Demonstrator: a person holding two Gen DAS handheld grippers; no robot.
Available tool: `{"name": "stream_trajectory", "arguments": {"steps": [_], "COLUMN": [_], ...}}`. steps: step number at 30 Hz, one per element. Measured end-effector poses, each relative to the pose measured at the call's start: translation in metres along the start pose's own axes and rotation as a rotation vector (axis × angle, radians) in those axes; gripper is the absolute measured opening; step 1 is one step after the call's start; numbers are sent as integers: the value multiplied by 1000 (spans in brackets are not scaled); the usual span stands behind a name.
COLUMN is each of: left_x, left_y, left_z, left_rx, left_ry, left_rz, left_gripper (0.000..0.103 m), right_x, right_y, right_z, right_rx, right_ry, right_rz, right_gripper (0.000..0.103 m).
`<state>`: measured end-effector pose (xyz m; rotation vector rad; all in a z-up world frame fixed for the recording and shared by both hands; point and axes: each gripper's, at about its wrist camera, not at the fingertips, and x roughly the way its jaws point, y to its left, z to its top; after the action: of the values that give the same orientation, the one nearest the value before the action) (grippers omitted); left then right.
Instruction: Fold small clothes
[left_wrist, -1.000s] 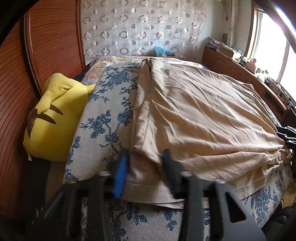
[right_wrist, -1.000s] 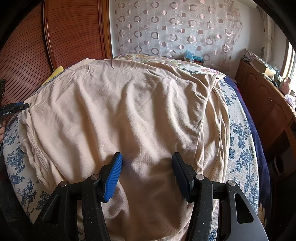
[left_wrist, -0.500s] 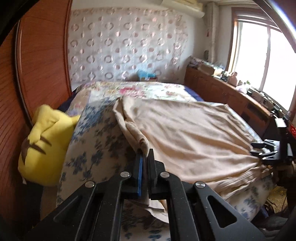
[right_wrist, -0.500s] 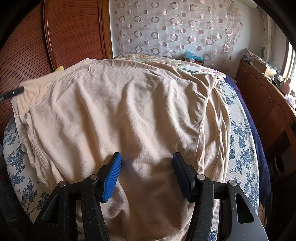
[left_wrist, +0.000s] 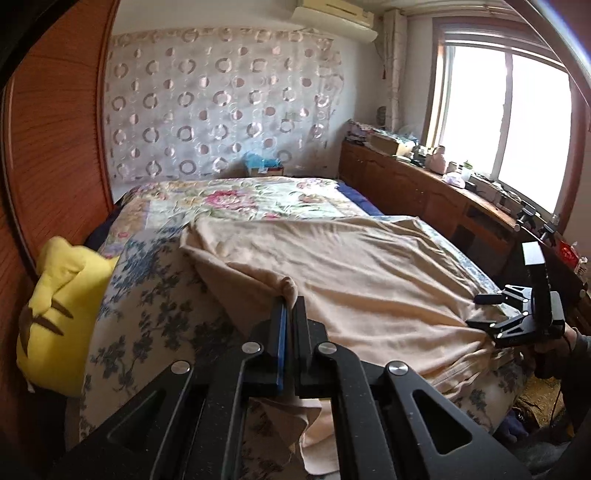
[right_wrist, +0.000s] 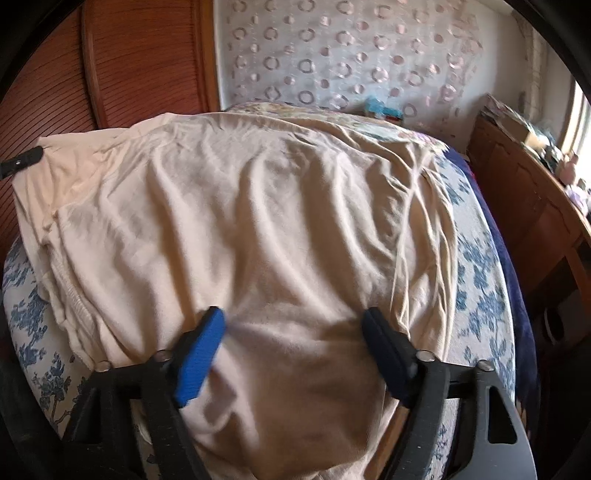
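A big tan shirt (right_wrist: 258, 240) lies spread out on a bed (left_wrist: 147, 295) with a blue flower cover. One edge of the shirt, on the side next to the yellow pillow, is pulled up off the bed. The left gripper (left_wrist: 288, 314) is clenched tight on that edge, and a little bump of cloth pokes out above its tips. Some tan cloth hangs down under it too.

The right gripper (right_wrist: 293, 325) sits over the near part of the shirt. Its jaws have just been opening and now stand wide apart. The cloth lies between them, but the pads do not squeeze it.

A yellow pillow (left_wrist: 62, 306) with brown stripes leans at the side of the bed, next to a brown wooden door (left_wrist: 55, 129). Behind the bed hangs a curtain (left_wrist: 221, 103) with rings on it. A bright window (left_wrist: 506, 122) is on the other side, above a long wooden cabinet (left_wrist: 406, 184).
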<state>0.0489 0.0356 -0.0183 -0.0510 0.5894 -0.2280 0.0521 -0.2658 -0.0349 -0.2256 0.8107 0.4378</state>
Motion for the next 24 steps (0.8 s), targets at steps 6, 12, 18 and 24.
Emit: {"name": "stream_trajectory", "arguments": {"steps": [6,12,18,24], "left_x": [8,16,23,34], "left_y": [-24,-54,-90,-135], "left_z": [15,30,48,67], "left_rx": [36,74,116,163], "left_ry": [-17,-26,-36,-22], "left_rz": [-48,-105,-193,-287], "left_gripper": [3,3,2,2], "right_x": [-4,-17,-49,-85], "right_y": [0,-2,-15,-33], "right_z": [-1,-6,-18,-27], "right_rx": [-8,-1,26,58], "right_ry": [14,19,-57,-121], "right_rz": [-10,-35,-22,-48], "right_gripper": [82,82,82,82]}}
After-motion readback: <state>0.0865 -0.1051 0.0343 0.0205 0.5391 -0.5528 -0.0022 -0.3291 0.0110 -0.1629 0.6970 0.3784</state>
